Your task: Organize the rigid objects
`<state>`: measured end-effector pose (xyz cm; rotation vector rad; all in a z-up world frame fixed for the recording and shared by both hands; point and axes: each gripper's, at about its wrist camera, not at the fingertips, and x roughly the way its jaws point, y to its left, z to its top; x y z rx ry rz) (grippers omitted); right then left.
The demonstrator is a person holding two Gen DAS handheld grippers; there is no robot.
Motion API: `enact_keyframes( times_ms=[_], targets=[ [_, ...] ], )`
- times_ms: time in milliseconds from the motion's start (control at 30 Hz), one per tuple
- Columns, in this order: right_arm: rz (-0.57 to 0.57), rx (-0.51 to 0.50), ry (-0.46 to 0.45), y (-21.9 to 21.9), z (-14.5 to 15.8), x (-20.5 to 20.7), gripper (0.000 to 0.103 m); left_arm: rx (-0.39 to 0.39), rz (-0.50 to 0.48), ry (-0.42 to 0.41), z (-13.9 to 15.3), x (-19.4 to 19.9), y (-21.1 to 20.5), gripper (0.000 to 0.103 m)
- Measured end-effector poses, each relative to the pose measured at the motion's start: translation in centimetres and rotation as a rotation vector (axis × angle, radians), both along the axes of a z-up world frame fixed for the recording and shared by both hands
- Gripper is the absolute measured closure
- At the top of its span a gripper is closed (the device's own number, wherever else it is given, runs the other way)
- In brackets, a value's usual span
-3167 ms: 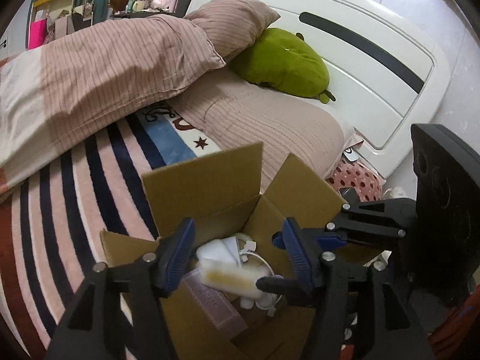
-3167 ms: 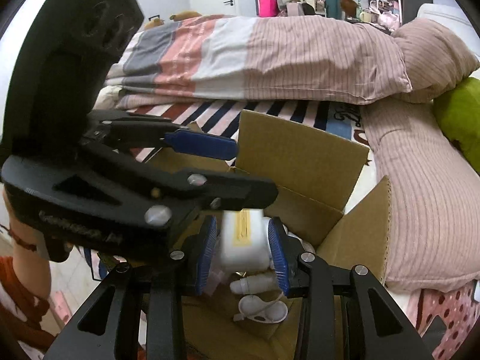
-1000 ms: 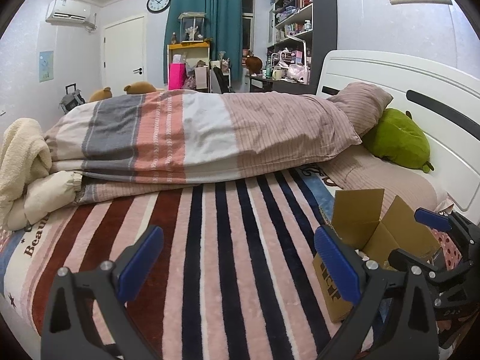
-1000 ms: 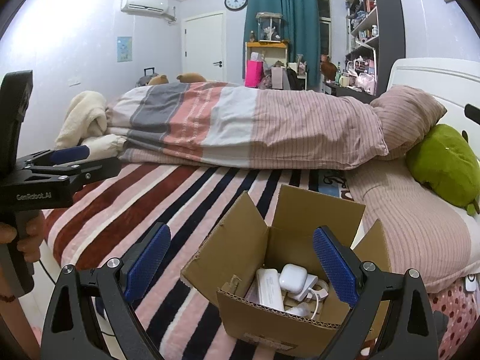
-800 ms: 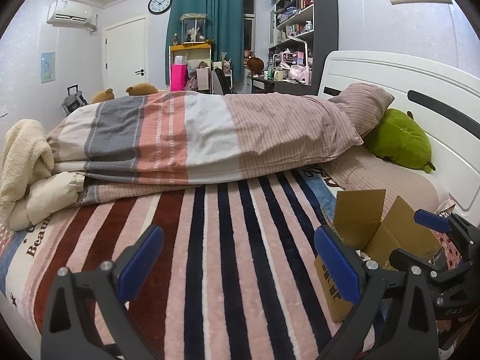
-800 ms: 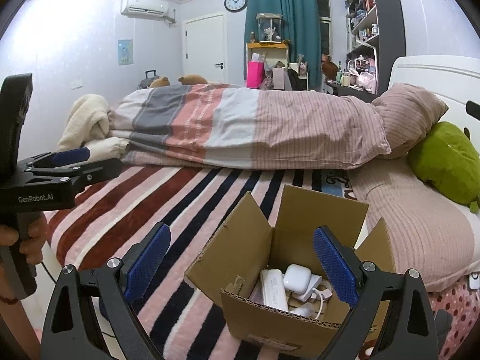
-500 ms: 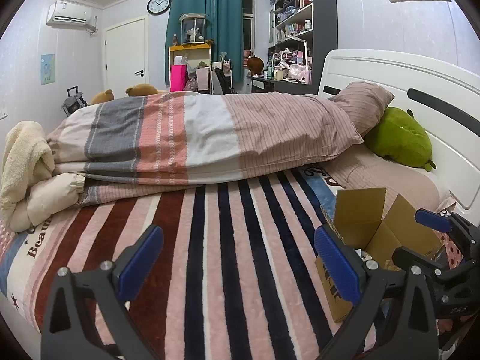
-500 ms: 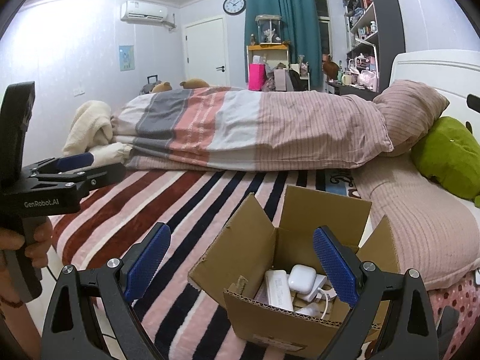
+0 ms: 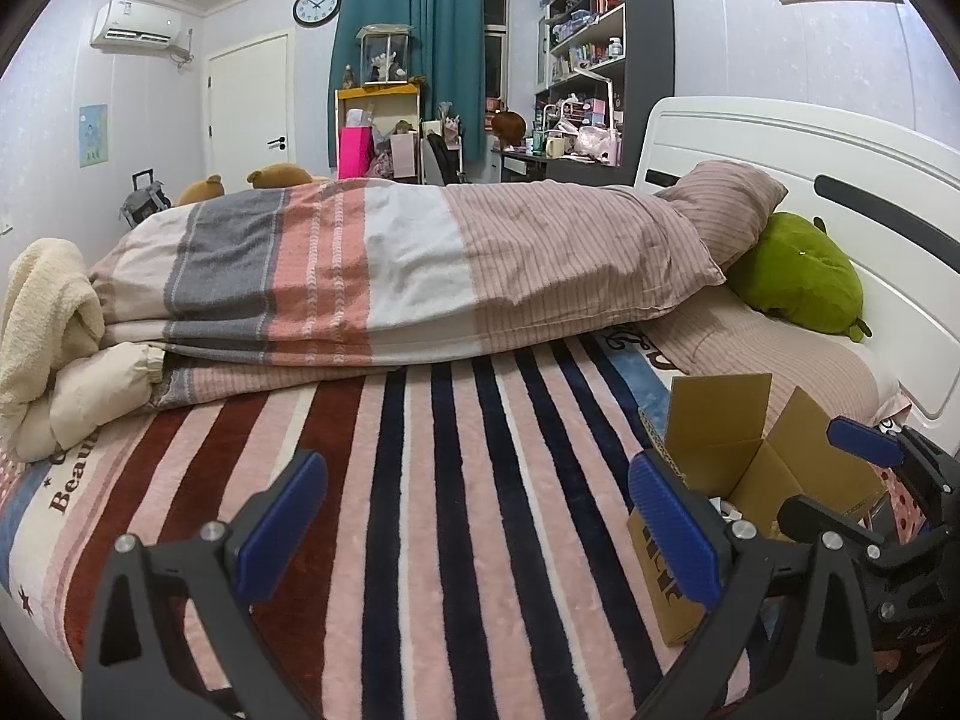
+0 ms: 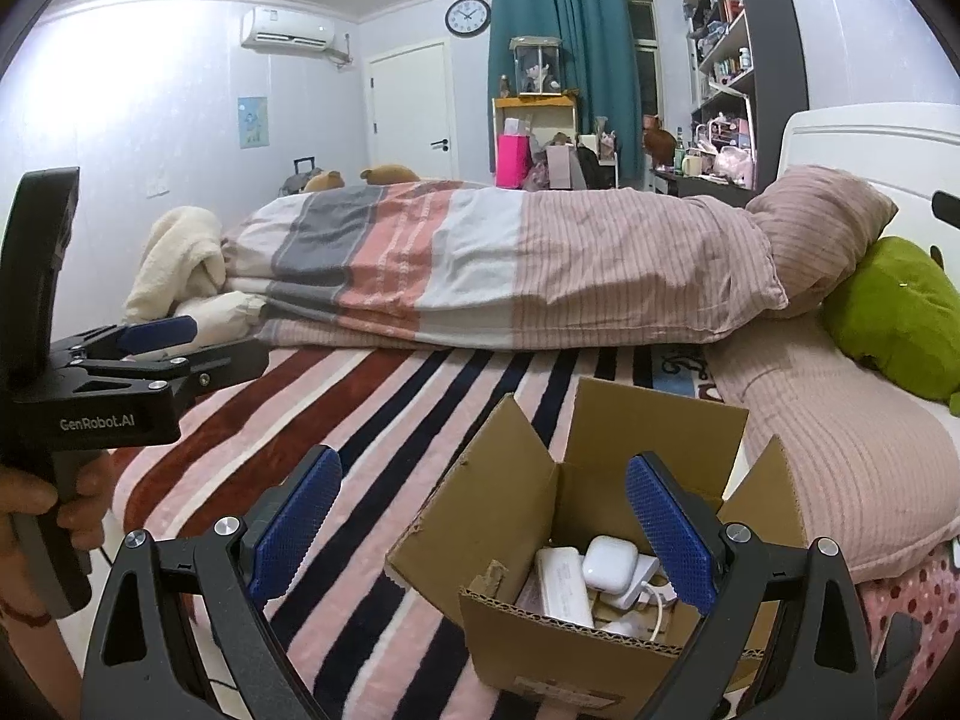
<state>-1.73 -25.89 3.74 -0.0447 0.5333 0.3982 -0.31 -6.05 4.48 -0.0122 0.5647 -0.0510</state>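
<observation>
An open cardboard box (image 10: 516, 510) stands on the striped blanket at the bed's near edge. Inside lie a white earbud case (image 10: 611, 563), a white power bank (image 10: 563, 588) and white cables. The box also shows at the right of the left wrist view (image 9: 720, 420). My right gripper (image 10: 480, 528) is open and empty, held back above the box's near side. My left gripper (image 9: 474, 522) is open and empty over the striped blanket, left of the box. The left gripper also shows in the right wrist view (image 10: 174, 339), and the right gripper in the left wrist view (image 9: 840, 474).
A folded striped duvet (image 9: 390, 270) lies across the bed's middle. A pillow (image 9: 726, 204) and a green plush (image 9: 798, 276) sit by the white headboard (image 9: 810, 150). A cream blanket (image 9: 42, 306) is at the left. The striped blanket (image 9: 390, 480) spreads below the left gripper.
Over the last second both grippers have stayed open, and the views have shifted only slightly. About three seconds ago the right gripper was holding a white object inside the box.
</observation>
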Motion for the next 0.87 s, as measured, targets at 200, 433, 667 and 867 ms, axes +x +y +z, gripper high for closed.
enact_keyframes(
  times_ms=[200, 433, 667, 867],
  targets=[
    [-0.01, 0.007, 0.005, -0.15, -0.17, -0.01, 0.007, -0.001, -0.003, 0.002, -0.11, 0.08, 0.0, 0.003],
    [-0.025, 0.018, 0.008, -0.29, -0.37, -0.15, 0.007, -0.001, -0.004, 0.001, -0.08, 0.14, 0.01, 0.003],
    [-0.026, 0.015, 0.004, -0.28, -0.44, -0.16, 0.007, 0.001, -0.003, 0.001, -0.16, 0.23, -0.01, 0.003],
    [-0.026, 0.014, 0.001, -0.11, -0.45, -0.26, 0.007, 0.002, -0.005, 0.003, -0.17, 0.25, 0.0, 0.003]
  ],
)
